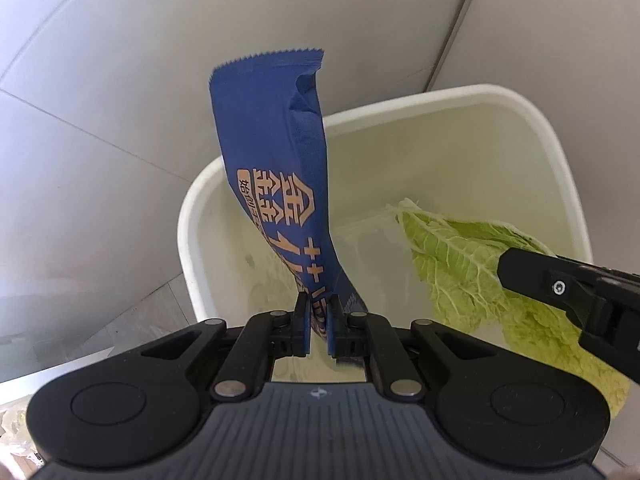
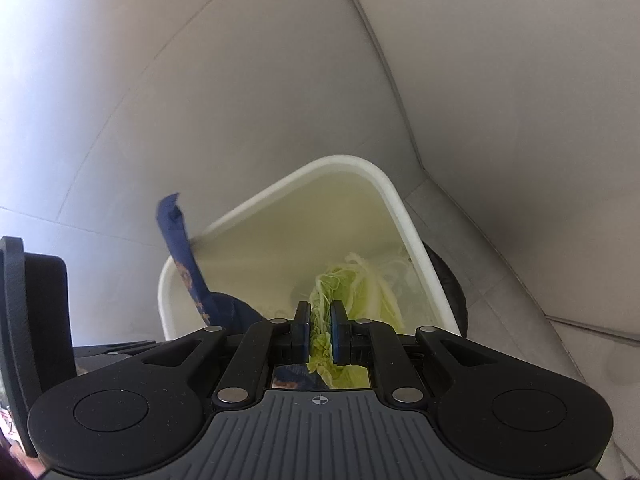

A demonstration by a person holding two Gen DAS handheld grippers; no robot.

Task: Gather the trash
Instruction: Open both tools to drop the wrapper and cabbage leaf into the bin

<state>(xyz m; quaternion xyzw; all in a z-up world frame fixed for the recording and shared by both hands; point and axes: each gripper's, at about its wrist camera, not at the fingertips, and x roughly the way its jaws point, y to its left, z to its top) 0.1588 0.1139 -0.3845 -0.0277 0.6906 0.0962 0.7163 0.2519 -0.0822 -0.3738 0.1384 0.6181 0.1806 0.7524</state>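
Note:
My left gripper (image 1: pixel 319 320) is shut on a blue snack wrapper (image 1: pixel 280 160) with orange print, which stands up over the near left part of a white bin (image 1: pixel 568 168). My right gripper (image 2: pixel 320 328) is shut on a pale green cabbage leaf (image 2: pixel 360 288) and holds it over the bin's opening (image 2: pixel 404 216). In the left wrist view the leaf (image 1: pixel 460 256) hangs from the right gripper's black finger (image 1: pixel 560 292) at the right. In the right wrist view the wrapper (image 2: pixel 184 256) shows at the bin's left rim. Something pale lies on the bin's bottom.
Pale wall panels (image 1: pixel 160 60) rise behind the bin. Grey tiled floor (image 2: pixel 520 312) lies to the bin's right. A dark round object (image 2: pixel 452 280) sits just behind the bin's right wall. A counter edge with scraps (image 1: pixel 16 420) shows at bottom left.

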